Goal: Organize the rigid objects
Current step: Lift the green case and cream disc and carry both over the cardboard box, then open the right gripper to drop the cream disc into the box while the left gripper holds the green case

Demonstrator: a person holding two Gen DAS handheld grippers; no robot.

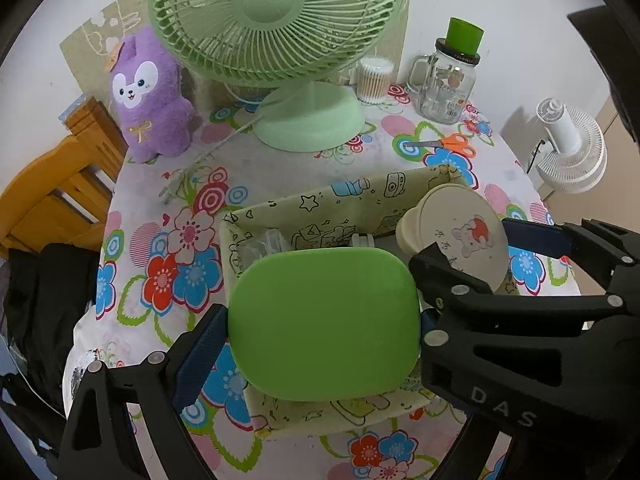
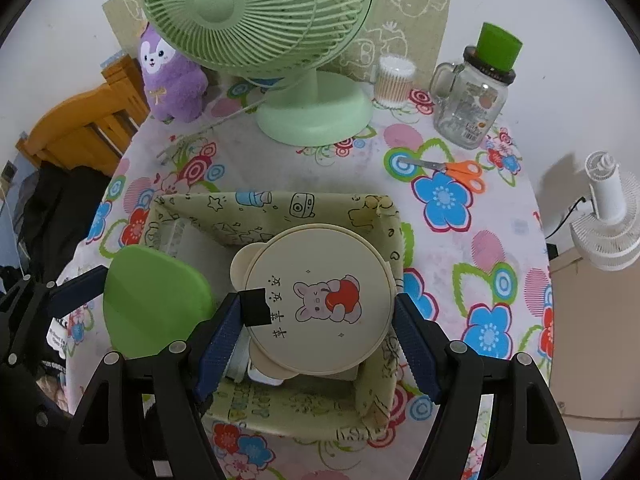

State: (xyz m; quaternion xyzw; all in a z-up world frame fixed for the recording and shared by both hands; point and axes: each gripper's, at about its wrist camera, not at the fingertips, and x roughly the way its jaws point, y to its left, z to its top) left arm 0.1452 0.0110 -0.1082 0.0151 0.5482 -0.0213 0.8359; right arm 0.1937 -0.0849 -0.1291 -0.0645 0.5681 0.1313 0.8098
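Observation:
My left gripper [image 1: 322, 332] is shut on a green rounded box [image 1: 324, 324] and holds it over the fabric storage bin [image 1: 360, 194]. My right gripper [image 2: 318, 320] is shut on a round cream container with a rabbit picture on its lid [image 2: 320, 300], held over the same bin [image 2: 264, 204]. The green box also shows at the left of the right wrist view [image 2: 154, 300], and the cream container shows at the right of the left wrist view [image 1: 460, 232]. Some clear and white items lie inside the bin, mostly hidden.
On the flowered tablecloth stand a green desk fan [image 1: 276, 40], a purple plush toy [image 1: 148, 96], a cotton swab tub [image 1: 374, 80], a glass mug jar with a green cup on top [image 1: 448, 80], and orange scissors [image 1: 448, 145]. A wooden chair [image 1: 60, 184] is at the left, a white fan [image 1: 568, 148] at the right.

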